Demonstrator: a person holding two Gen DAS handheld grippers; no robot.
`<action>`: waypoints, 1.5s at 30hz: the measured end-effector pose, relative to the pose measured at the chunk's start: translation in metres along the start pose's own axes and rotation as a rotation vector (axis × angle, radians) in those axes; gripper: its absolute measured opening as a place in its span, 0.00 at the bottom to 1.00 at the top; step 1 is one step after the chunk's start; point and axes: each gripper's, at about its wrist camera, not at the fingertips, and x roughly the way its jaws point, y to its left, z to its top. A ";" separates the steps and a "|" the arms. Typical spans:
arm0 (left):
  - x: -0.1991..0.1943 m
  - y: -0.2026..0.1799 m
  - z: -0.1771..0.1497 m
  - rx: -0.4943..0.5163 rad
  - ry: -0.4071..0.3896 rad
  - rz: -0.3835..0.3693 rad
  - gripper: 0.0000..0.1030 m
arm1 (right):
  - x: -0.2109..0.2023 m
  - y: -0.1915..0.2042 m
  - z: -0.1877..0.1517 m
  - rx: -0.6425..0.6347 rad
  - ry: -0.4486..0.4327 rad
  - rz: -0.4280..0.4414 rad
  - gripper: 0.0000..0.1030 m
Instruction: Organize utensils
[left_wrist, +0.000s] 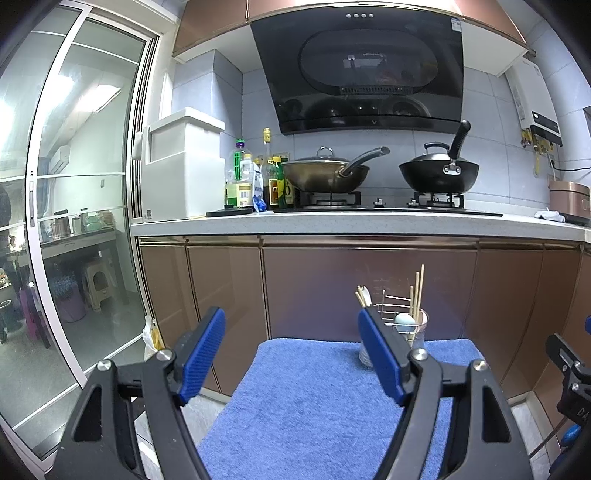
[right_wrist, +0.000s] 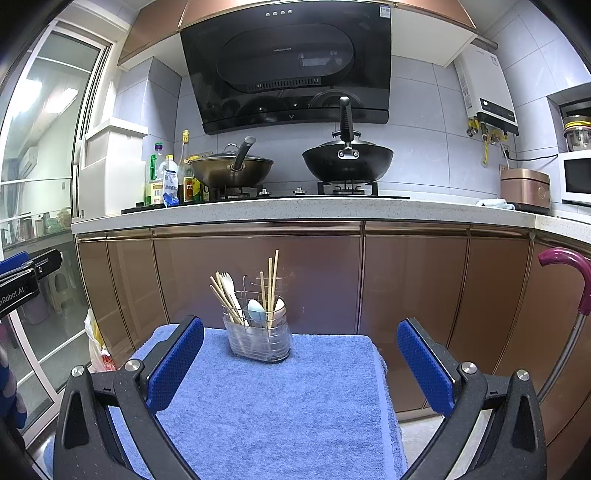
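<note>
1. Left tongs (left_wrist: 291, 354): blue-padded jaws spread wide, gripping nothing, above the blue terry towel (left_wrist: 306, 406) covering the table.
2. Right tongs (right_wrist: 301, 363): likewise wide apart and empty.
3. Clear plastic utensil holder with wire rack (right_wrist: 258, 338): upright at the towel's far edge, holding wooden chopsticks (right_wrist: 272, 284), pale spoons (right_wrist: 256, 310) and a white fork (right_wrist: 226, 284).

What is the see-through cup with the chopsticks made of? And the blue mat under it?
The utensil holder looks like clear plastic with a thin metal wire rack: you see through it. The chopsticks look like pale wood or bamboo. The blue mat is fuzzy towel cloth.
</note>
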 end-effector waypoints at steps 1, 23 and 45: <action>0.001 -0.001 -0.001 0.002 0.002 0.000 0.71 | 0.000 0.000 0.000 0.001 0.001 0.000 1.00; -0.001 0.002 -0.004 -0.002 0.006 -0.028 0.71 | 0.002 0.003 -0.001 -0.016 0.012 -0.014 1.00; 0.003 0.010 -0.009 -0.020 0.032 -0.036 0.71 | 0.001 0.005 -0.002 -0.028 0.021 -0.022 1.00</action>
